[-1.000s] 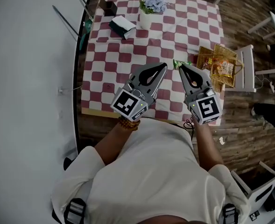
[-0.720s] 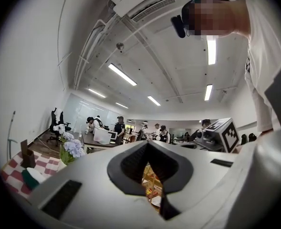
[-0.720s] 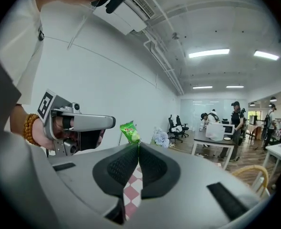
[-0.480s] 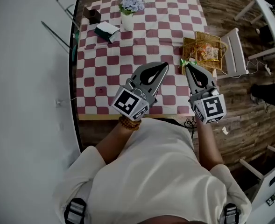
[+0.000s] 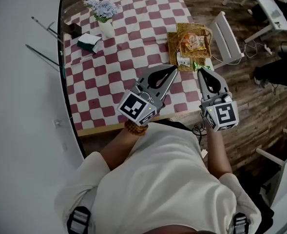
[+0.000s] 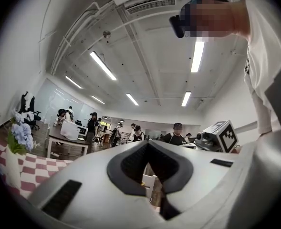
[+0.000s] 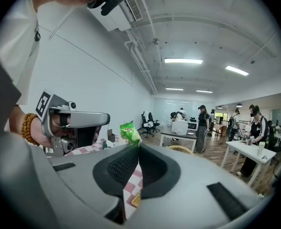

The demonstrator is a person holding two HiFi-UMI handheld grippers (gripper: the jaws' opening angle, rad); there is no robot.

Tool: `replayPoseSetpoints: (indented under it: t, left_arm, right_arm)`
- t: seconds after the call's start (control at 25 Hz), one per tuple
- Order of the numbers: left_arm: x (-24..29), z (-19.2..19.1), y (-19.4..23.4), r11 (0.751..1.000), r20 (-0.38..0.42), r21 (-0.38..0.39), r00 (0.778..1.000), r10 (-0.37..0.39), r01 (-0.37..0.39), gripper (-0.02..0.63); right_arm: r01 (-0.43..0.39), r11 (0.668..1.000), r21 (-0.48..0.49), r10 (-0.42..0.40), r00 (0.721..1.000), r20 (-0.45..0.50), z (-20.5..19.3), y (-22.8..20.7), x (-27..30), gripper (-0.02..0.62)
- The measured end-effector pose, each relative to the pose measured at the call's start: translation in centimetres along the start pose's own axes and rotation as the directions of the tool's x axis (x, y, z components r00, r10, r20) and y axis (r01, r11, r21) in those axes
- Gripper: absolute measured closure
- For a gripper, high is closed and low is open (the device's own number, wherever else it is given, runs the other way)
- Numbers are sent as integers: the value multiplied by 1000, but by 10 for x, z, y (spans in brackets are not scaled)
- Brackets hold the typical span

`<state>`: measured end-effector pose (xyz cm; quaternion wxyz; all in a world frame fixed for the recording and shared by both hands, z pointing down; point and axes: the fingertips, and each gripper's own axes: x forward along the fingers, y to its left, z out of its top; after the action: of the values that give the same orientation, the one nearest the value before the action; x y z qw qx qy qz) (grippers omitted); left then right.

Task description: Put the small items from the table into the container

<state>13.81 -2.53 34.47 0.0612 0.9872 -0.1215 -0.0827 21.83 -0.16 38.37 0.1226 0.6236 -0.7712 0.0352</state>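
We pinch green packet (image 7: 130,132) in right gripper (image 5: 200,71) fingers by basket (image 5: 173,48); our left gripper (image 5: 173,68) fingers pressed together, empty, over desk (image 5: 119,48).

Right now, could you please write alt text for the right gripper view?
The right gripper is shut on a small green packet, whose top sticks up above the jaws. The left gripper hangs at left over a checked table.
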Motion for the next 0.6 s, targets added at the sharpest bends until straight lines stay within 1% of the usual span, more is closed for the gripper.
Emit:
replayPoseSetpoints:
  t: [0.24, 0.44, 0.6]
  left_arm:
    - [9, -8, 6, 1000, -18, -7, 1000, 1, -1, 581]
    - [29, -29, 23, 1000, -44, -18, 999, -6, 5, 581]
    - [49, -52, 38, 999, -76, 43, 997, -11, 14, 581]
  right_arm:
    - [8, 1000, -7, -8, 1000, -5, -6, -9, 7, 580]
    - [25, 998, -60, -28, 998, -53, -24, -34, 31, 580]
    - [30, 994, -106, -42, 993, -111, -47, -56, 60, 580]
